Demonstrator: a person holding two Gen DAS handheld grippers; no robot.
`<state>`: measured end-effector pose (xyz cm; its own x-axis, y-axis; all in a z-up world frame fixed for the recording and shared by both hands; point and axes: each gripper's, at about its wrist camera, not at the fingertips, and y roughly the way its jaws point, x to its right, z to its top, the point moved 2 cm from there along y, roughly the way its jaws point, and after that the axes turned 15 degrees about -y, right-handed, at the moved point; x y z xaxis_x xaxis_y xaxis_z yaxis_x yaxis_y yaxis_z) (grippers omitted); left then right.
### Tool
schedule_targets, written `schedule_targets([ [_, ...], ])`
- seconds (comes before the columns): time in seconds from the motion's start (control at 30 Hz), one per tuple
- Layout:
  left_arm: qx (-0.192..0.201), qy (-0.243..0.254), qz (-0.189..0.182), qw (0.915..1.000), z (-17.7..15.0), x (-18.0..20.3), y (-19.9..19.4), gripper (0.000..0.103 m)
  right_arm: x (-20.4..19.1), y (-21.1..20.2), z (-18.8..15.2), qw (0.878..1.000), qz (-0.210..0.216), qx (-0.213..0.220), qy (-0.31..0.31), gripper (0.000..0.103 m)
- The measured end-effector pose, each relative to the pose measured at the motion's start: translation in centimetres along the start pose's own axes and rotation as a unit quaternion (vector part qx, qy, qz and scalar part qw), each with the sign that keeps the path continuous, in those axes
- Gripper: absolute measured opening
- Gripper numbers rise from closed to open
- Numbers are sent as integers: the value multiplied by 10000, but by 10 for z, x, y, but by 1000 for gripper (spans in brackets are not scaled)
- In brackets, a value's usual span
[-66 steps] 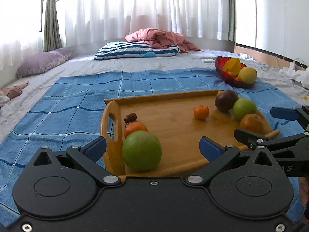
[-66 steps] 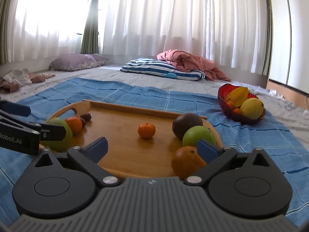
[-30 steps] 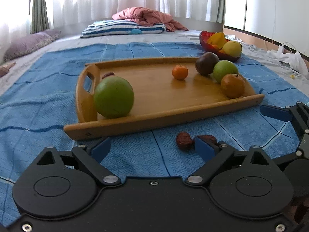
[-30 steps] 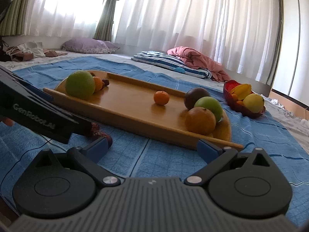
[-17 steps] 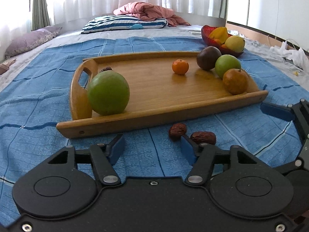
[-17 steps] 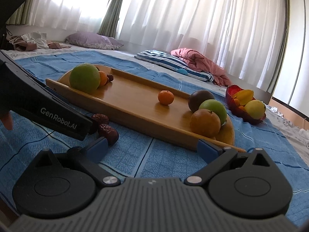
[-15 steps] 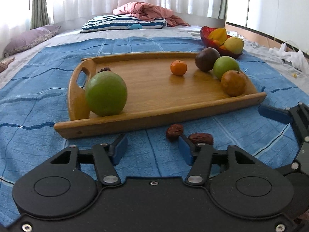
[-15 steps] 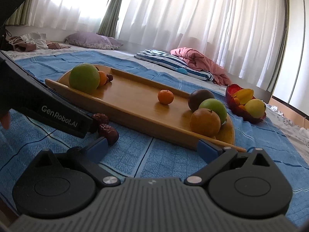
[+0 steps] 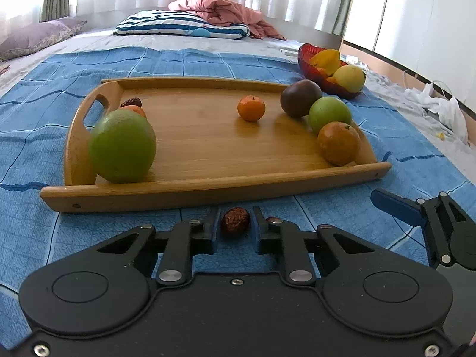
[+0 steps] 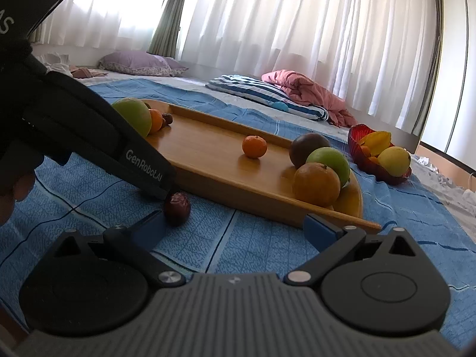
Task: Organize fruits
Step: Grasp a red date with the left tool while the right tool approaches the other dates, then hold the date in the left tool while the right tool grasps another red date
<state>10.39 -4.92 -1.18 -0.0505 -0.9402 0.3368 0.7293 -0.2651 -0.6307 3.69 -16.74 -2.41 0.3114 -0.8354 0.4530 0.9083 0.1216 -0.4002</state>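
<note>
left wrist view: the left gripper (image 9: 233,226) has just been closing, and its jaws now stand close together on a small wrinkled red date (image 9: 235,223) that lies on the blue blanket (image 9: 35,136), just in front of the wooden tray (image 9: 208,192). a second date (image 9: 271,218) seems to hide behind the right finger; only a small part shows. on the tray a big green fruit (image 9: 122,145) sits near the handle, a small orange (image 9: 251,108) in the middle, and a dark fruit (image 9: 300,97), a green apple (image 9: 329,114) and an orange (image 9: 338,142) together at the right end. a red bowl (image 9: 309,59) with yellow fruits stands beyond the tray.

right wrist view: the right gripper (image 10: 235,227) hovers over the blanket with jaws wide apart and nothing between them. the left gripper (image 10: 166,190) comes in from the left, its tip on the date (image 10: 177,205) beside the tray (image 10: 226,184).
</note>
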Motion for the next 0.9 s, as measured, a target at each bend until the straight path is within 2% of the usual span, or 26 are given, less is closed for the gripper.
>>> schedule_targets([
  [0.17, 117, 91, 118, 9998, -1, -6, -9, 20, 6, 2, 0, 9998, 144, -3, 163, 103],
  [0.27, 179, 112, 221, 9995, -1, -13, -14, 19, 8, 2, 0, 9992, 274, 3, 283, 99],
  [0.67, 282, 88, 425, 9987, -1, -30, -23, 20, -9, 7, 9, 9954, 772, 80, 555, 67],
  [0.87, 256, 78, 419, 9988, -4, -35, -23, 21, -10, 6, 11, 9962, 760, 28, 424, 66],
  [0.9, 264, 78, 417, 9987, -5, -35, -24, 24, -9, 5, 10, 9966, 730, 8, 391, 66],
])
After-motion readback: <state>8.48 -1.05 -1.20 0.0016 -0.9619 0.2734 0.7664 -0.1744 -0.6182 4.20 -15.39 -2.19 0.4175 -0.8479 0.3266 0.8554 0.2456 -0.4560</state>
